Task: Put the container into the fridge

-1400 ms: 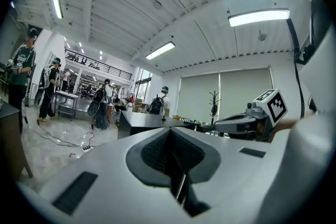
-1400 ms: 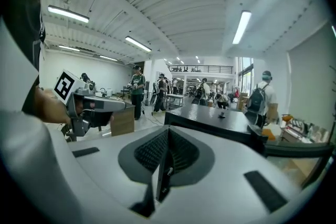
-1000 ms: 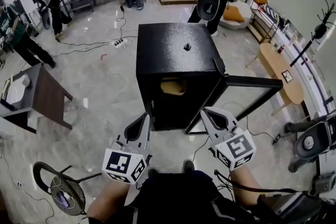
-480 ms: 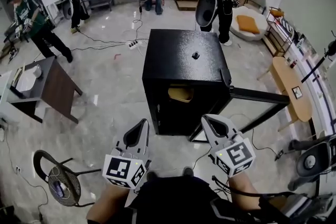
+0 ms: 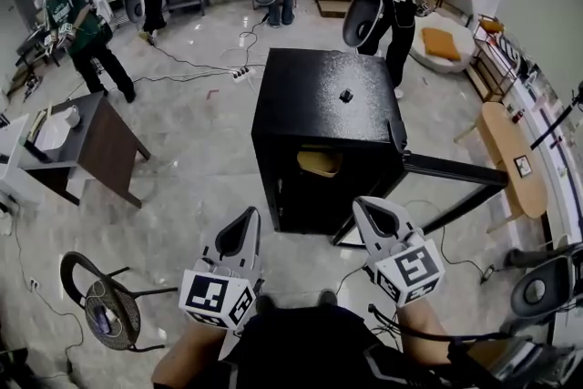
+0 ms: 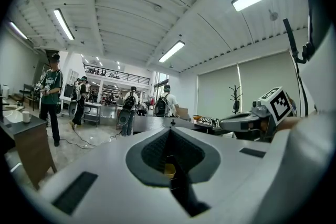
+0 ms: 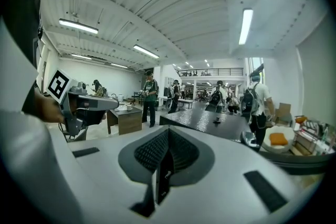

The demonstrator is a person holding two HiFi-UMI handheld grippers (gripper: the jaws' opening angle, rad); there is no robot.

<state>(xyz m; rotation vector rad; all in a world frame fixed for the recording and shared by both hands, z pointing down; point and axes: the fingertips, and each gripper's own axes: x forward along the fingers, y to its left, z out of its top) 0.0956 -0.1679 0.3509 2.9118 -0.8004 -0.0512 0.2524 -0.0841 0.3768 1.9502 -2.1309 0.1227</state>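
A black fridge [image 5: 328, 105] stands on the floor ahead of me, its door [image 5: 455, 170] swung open to the right. A yellow container [image 5: 320, 162] sits inside on an upper shelf. My left gripper [image 5: 244, 220] and right gripper [image 5: 369, 208] are held side by side, short of the fridge's open front. Both are shut with nothing between the jaws. In the left gripper view the left gripper [image 6: 170, 136] points at the fridge, and a bit of yellow shows past its jaws. The right gripper [image 7: 167, 136] looks over the fridge top [image 7: 210, 119].
A dark side table [image 5: 86, 146] stands at the left and a round stool [image 5: 100, 310] at the lower left. Cables and a power strip [image 5: 241, 71] lie on the floor behind the fridge. Several people with backpacks stand at the back. A wooden bench [image 5: 510, 155] is at the right.
My head view has shifted, so the fridge sits a little lower and further right in it. People at the back left have walked. Both grippers stay shut and almost in place.
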